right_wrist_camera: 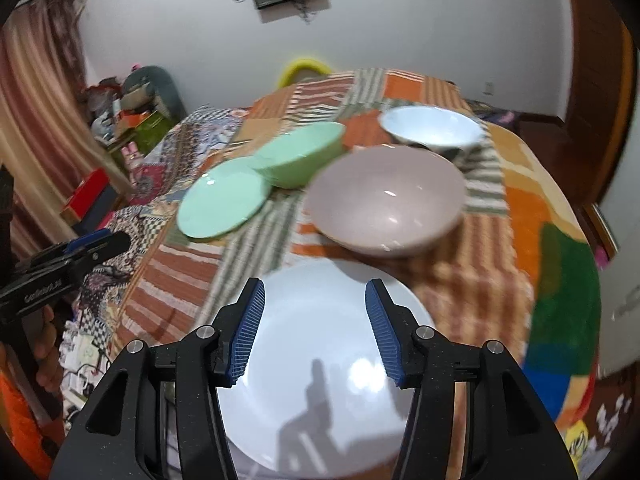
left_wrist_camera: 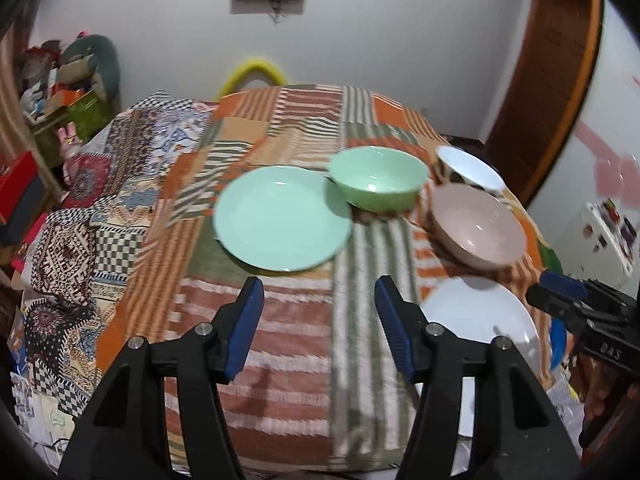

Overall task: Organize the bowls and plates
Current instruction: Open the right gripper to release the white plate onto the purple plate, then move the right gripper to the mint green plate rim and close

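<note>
Right gripper [right_wrist_camera: 315,330] hangs released over white plate [right_wrist_camera: 320,380].
Left gripper [left_wrist_camera: 319,330] released, empty; green plate [left_wrist_camera: 282,218] ahead.

Right claw [right_wrist_camera: 315,330] parted above white plate [right_wrist_camera: 320,380], pink bowl [right_wrist_camera: 386,200] beyond; green plate [right_wrist_camera: 224,204] left

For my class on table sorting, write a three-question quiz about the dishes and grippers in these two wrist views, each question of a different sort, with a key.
1. True or false: the left gripper holds the green plate.
2. How many bowls stand on the patchwork cloth?
3. Which dish lies under the right gripper? A) white plate B) green bowl C) pink bowl

Key: 1 false, both grippers are open and empty. 2 three: green, pink and a white bowl. 3 A.
</note>
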